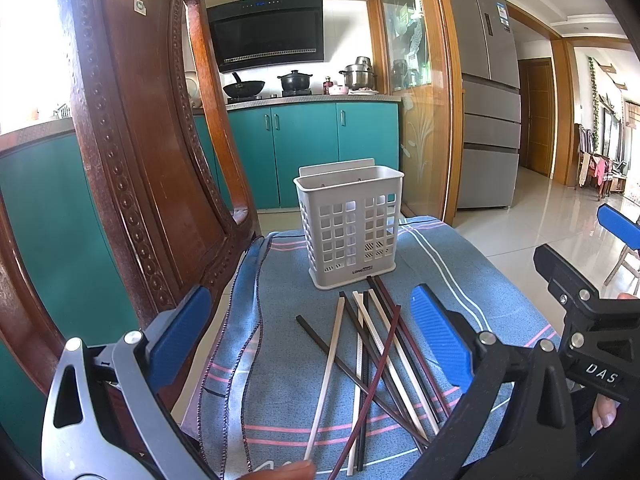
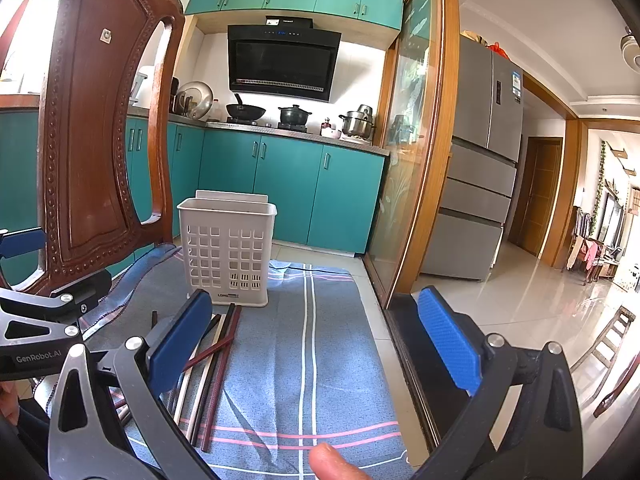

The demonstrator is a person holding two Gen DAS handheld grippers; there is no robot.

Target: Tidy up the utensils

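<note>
The left gripper (image 1: 312, 340) fills the lower frame of its own view, blue pads spread wide, gripping nothing. The right gripper (image 2: 320, 344) is likewise spread wide and gripping nothing. A fingertip (image 2: 336, 462) shows at the bottom edge.
</note>
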